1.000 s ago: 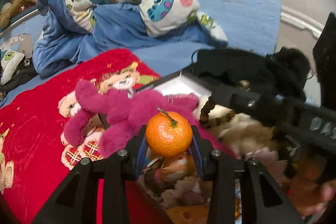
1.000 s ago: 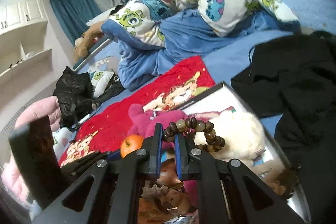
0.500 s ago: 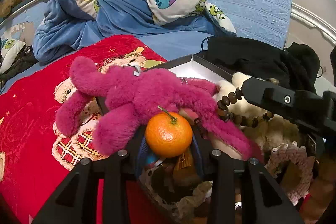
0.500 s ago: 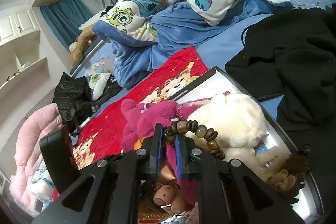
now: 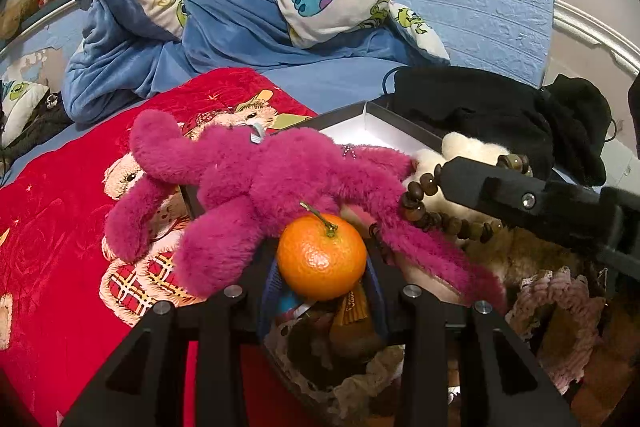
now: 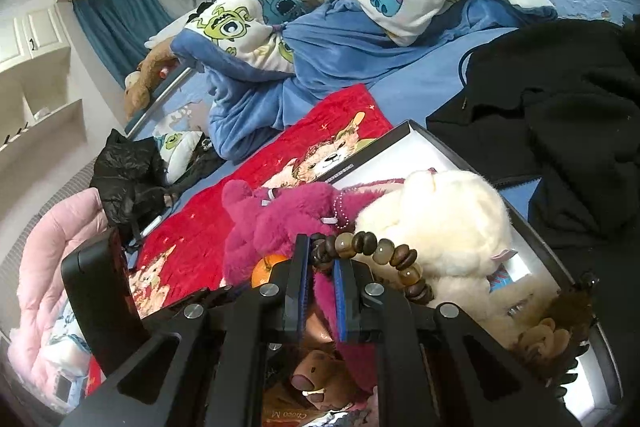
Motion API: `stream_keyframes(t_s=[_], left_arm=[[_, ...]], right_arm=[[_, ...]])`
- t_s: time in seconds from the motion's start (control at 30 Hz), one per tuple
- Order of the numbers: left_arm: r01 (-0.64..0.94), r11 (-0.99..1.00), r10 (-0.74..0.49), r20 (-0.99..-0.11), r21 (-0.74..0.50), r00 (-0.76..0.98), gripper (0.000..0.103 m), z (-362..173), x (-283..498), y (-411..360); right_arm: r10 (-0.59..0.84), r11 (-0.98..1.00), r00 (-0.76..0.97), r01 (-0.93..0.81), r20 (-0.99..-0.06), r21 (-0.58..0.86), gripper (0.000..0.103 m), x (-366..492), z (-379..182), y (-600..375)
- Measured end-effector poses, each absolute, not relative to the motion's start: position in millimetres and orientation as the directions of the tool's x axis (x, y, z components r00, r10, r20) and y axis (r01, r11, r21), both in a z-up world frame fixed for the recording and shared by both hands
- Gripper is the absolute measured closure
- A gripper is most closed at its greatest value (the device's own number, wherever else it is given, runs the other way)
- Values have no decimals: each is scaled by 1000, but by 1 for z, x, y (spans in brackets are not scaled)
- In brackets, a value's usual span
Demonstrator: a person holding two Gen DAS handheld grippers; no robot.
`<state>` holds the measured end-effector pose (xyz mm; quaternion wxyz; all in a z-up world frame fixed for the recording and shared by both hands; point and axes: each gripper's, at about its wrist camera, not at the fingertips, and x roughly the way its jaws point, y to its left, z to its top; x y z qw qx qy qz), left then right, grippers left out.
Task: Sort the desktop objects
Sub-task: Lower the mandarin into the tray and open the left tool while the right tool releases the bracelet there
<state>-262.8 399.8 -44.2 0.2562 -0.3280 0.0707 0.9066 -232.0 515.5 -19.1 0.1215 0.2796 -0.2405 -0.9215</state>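
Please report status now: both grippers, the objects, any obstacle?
Left gripper shut on tangerine. Right gripper shut on bead bracelet. Both over box; magenta plush crowds it.

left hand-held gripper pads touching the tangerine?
Touching. The left wrist view shows the left hand-held gripper pads pressed against both sides of the tangerine.

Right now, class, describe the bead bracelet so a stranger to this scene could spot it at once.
Find the black-rimmed box on the bed, piled with plush toys. The bracelet hangs over the cream plush, beside the magenta plush, pinched in the right gripper. It alone is a loop of hard brown beads among soft fur.
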Motion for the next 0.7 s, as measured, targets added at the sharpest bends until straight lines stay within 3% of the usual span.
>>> stream_keyframes(t_s=[0.7], left_arm=[[-532,-847,425,-629,-22,-650,63,-42,-262,402]], right_arm=[[-283,-898,-826,49,-488,438,92,-230,-15,509]])
